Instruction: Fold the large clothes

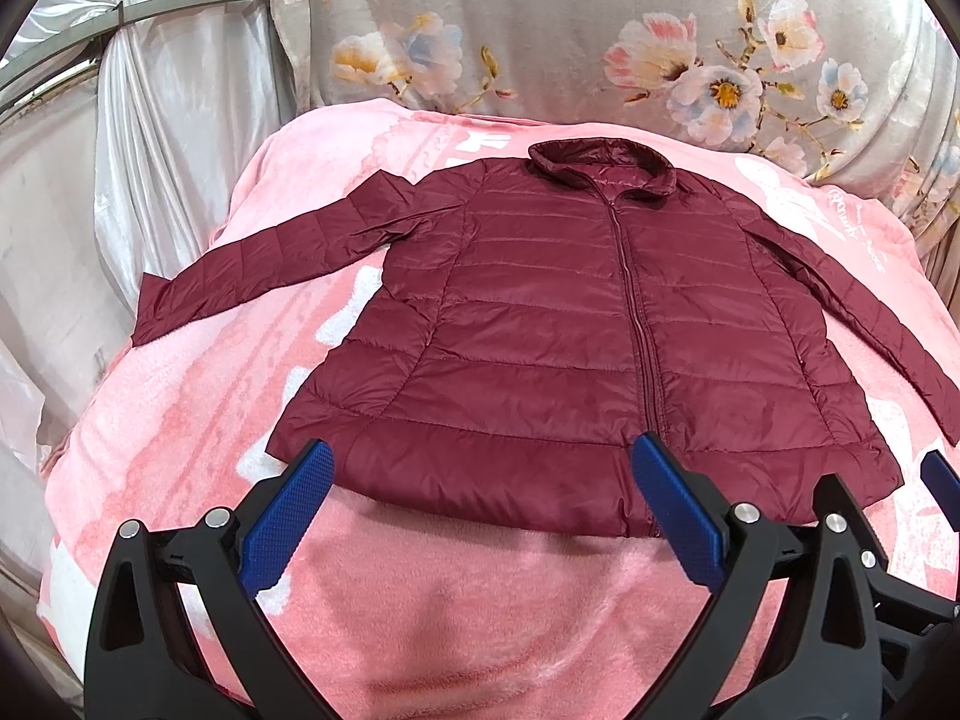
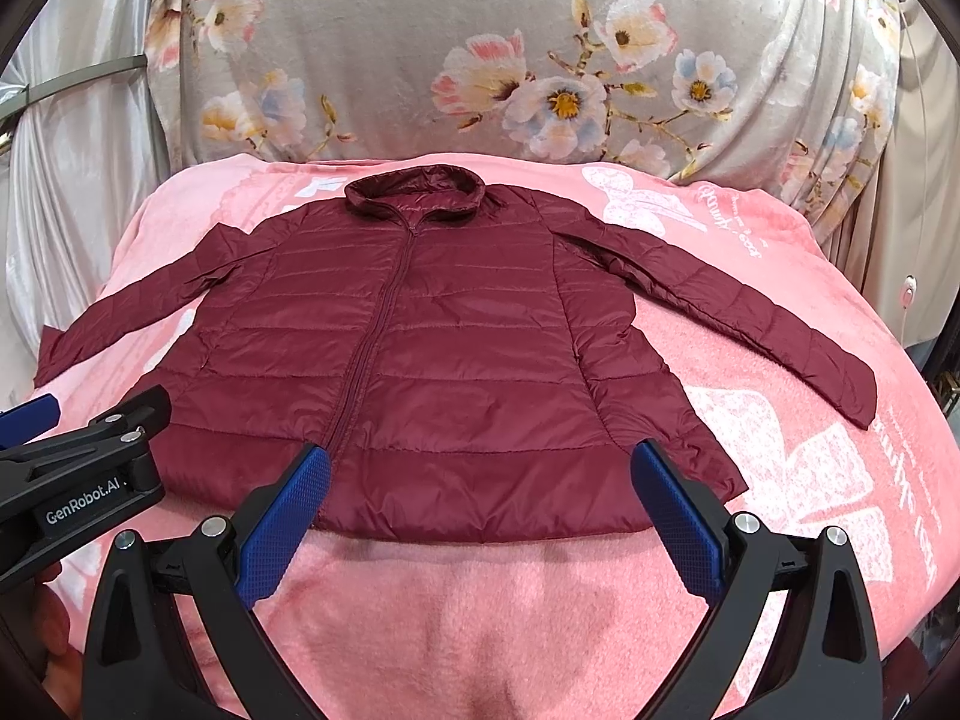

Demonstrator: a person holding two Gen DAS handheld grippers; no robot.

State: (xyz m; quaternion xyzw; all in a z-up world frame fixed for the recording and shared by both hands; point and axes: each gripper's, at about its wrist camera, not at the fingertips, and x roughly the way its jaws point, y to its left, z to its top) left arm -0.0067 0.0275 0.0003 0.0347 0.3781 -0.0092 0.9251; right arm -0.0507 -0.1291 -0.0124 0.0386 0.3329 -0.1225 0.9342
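Nearest, the left gripper (image 1: 483, 468) and right gripper (image 2: 480, 471) hover with jaws wide and empty, just short of the hem of the maroon quilted puffer jacket (image 1: 558, 324). It lies flat, zipped, sleeves spread, on the pink fleece blanket (image 2: 456, 600). No fold looks made; all folding remains. Beyond the jacket's collar rises a grey floral cloth (image 2: 480, 48).

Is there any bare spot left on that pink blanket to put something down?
Yes. The widest free strip of the pink blanket runs between the jacket hem and the two hand-held grippers. Smaller gaps lie under each sleeve: beside the right sleeve and below the left sleeve. The middle is fully covered by the jacket, and the floral bedding crowds the far edge.
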